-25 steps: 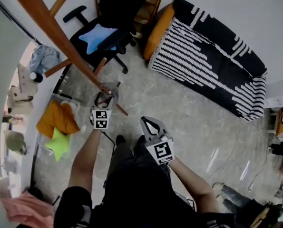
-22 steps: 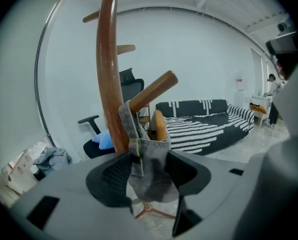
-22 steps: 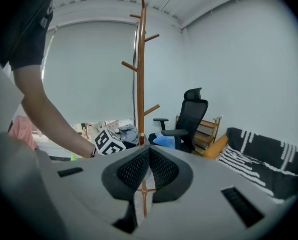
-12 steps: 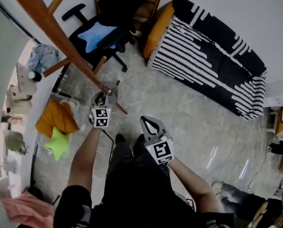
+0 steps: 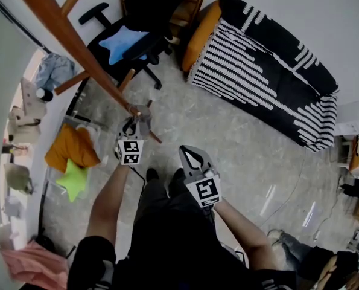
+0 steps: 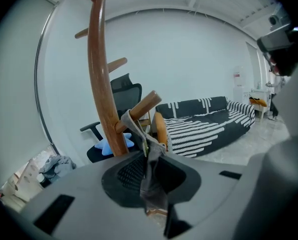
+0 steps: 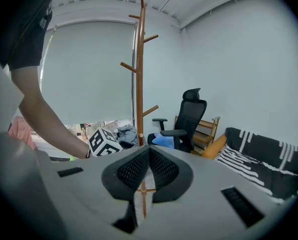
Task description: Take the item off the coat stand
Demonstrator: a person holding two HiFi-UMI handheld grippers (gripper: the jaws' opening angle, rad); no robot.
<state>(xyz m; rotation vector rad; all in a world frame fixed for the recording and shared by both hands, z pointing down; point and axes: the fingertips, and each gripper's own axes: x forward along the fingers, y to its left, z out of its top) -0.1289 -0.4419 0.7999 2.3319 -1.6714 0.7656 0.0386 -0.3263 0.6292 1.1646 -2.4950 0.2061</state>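
A wooden coat stand (image 5: pixel 64 35) leans across the head view's upper left. In the left gripper view its pole (image 6: pixel 101 74) stands just ahead. A thin grey cloth item (image 6: pixel 153 184) hangs by a loop from a low peg (image 6: pixel 144 105). My left gripper (image 6: pixel 149 156) is at that peg, its jaws closing, with the cloth pinched between the pads. From above, the left gripper (image 5: pixel 133 125) meets the cloth (image 5: pixel 141 115) at the peg's tip. My right gripper (image 5: pixel 191 157) hangs lower right of it, shut and holding nothing; its own view shows the jaws (image 7: pixel 147 154) pointing at the stand (image 7: pixel 140 74).
A black office chair (image 5: pixel 131 41) with a blue star cushion stands behind the stand. A black-and-white striped sofa (image 5: pixel 270 71) fills the right. An orange cushion (image 5: pixel 73 150) and a green star (image 5: pixel 75 183) lie by the left wall. The person's legs (image 5: pixel 167 222) are below.
The left gripper's jaws, wide apart around the cloth a second ago, have closed onto it. Both grippers have hardly shifted place.
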